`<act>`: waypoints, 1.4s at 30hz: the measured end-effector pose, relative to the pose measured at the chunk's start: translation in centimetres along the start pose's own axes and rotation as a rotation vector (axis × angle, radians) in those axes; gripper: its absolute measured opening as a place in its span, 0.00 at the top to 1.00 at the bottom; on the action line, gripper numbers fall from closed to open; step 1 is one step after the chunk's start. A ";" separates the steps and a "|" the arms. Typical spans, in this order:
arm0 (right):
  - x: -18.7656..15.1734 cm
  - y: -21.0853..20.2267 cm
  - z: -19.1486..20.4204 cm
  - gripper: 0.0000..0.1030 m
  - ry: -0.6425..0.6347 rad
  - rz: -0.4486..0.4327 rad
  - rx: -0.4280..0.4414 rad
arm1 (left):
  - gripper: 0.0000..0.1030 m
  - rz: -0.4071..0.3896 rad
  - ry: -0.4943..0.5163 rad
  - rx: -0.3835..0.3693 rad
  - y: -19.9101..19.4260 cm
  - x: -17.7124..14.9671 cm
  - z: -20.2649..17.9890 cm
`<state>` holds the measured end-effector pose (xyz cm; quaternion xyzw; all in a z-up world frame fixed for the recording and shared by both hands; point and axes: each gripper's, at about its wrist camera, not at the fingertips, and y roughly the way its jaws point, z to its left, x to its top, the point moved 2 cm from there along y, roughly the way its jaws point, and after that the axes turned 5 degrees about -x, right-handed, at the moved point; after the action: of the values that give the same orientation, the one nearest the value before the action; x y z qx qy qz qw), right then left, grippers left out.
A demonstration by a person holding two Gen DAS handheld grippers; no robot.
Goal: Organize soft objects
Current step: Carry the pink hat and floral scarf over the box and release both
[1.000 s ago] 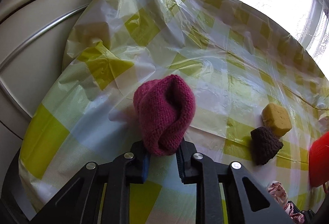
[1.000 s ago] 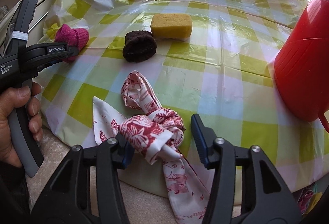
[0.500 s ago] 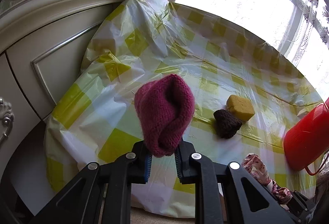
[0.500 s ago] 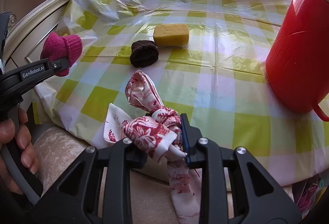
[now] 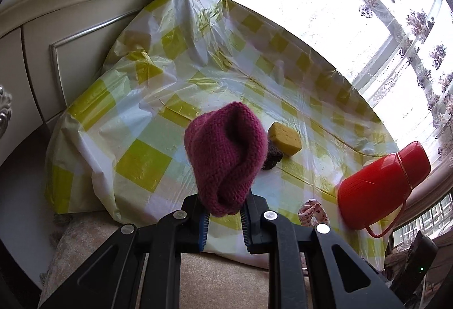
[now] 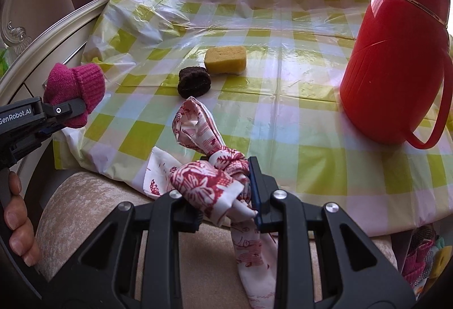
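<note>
A magenta knitted sock (image 5: 225, 159), folded over, is clamped in the left gripper (image 5: 223, 219) above the table edge. A knotted red-patterned cloth (image 6: 211, 181) is pinched by the right gripper (image 6: 226, 208). A brown knit (image 6: 194, 81), yellow sponge (image 6: 225, 59) and red flask (image 6: 396, 54) are left on the checked tablecloth (image 6: 297, 99).

Magenta knit hat (image 5: 225, 156) (clamped in jaws)

Sponge (image 6: 225, 59) lies just behind knitted pad (image 6: 194, 81), flask (image 6: 396, 54) rightward.

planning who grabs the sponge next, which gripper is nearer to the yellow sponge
Hard to call, the right looks slightly nearer. The right gripper, shut on the red-patterned cloth, sits at the table's near edge facing the yellow sponge. The left gripper, holding the magenta knit piece, hangs off the table's left edge.
</note>
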<state>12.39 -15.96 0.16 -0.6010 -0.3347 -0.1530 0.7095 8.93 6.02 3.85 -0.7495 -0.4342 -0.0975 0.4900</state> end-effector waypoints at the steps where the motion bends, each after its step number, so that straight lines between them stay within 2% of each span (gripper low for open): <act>1: -0.1 0.1 0.0 0.71 0.000 0.004 0.000 | 0.81 0.002 -0.017 -0.020 -0.3 0.1 -0.1; 7: -0.3 0.5 0.0 0.71 0.000 0.017 -0.002 | 0.81 -0.037 -0.021 -0.063 -2.6 1.2 -1.1; 14: -0.4 1.0 0.2 0.71 -0.005 0.027 -0.005 | 0.81 -0.049 -0.041 -0.073 -2.7 1.7 -0.5; 24: -0.3 -0.4 -0.7 0.71 0.014 0.001 0.012 | 0.81 -0.005 -0.011 -0.010 -1.0 0.2 -0.3; 30: -1.2 -2.8 -3.0 0.71 0.060 -0.009 0.011 | 0.81 0.037 0.074 -0.059 -0.1 -2.1 -3.5; 35: -2.5 -5.2 -6.6 0.71 0.120 -0.019 -0.011 | 0.81 0.096 0.159 -0.113 0.9 -4.7 -7.5; 42: -5.0 -8.5 -13.5 0.71 0.213 -0.028 -0.106 | 0.81 0.183 0.282 -0.198 1.9 -9.1 -13.8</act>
<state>7.40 -31.75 2.51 -0.6135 -0.2572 -0.2434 0.7059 8.72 -10.61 4.33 -0.8094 -0.2796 -0.1989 0.4765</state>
